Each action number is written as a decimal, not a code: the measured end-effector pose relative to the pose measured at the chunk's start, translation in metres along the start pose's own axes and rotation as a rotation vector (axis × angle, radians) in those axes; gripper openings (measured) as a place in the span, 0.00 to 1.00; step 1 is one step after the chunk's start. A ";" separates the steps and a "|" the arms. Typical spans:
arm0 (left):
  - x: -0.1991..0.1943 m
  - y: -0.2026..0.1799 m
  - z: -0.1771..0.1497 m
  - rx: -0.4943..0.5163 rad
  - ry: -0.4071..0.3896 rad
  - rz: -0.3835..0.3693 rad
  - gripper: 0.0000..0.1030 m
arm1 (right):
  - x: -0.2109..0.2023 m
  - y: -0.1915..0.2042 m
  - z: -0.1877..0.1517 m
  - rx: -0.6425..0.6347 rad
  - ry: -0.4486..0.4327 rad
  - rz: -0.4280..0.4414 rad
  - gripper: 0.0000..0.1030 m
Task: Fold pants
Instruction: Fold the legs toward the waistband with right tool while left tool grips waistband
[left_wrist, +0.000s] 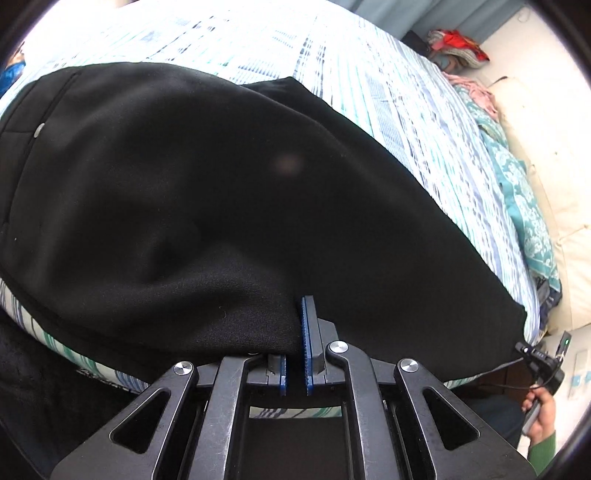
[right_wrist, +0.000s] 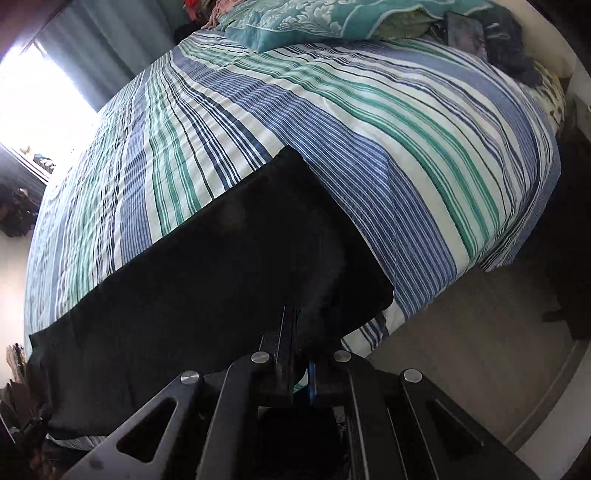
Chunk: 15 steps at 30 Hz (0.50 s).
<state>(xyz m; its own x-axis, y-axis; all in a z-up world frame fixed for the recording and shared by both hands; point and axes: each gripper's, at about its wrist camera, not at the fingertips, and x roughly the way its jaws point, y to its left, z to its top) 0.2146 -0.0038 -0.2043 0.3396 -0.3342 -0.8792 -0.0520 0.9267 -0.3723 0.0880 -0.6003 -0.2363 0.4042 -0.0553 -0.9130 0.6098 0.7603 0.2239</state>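
Pants (left_wrist: 184, 184) button in left view, carpet (right_wrist: 461, 350) in right

One pants (left_wrist: 184, 184), two tongs (left_wrist: 295, 332)

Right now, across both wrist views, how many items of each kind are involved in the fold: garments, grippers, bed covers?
Black pants: 1
Grippers: 2, the left gripper and the right gripper, both shut on the pants
Striped bedspread: 1
Total: 4

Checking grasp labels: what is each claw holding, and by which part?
Both hold the black pants. Left claw pinches the near edge; right claw pinches the near edge by a corner.
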 end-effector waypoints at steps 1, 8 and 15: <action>-0.001 -0.001 -0.001 0.004 -0.006 0.000 0.06 | -0.003 0.005 0.002 -0.026 -0.021 -0.020 0.05; 0.007 -0.017 -0.013 0.075 -0.029 0.047 0.08 | 0.000 0.019 0.004 -0.189 -0.075 -0.136 0.06; 0.002 -0.022 -0.018 0.092 -0.024 0.057 0.04 | 0.006 0.021 0.002 -0.230 -0.086 -0.175 0.06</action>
<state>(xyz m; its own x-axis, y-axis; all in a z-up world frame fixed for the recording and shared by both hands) 0.1998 -0.0277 -0.2030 0.3605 -0.2772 -0.8906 0.0144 0.9564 -0.2919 0.1041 -0.5859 -0.2365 0.3686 -0.2454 -0.8966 0.5086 0.8606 -0.0264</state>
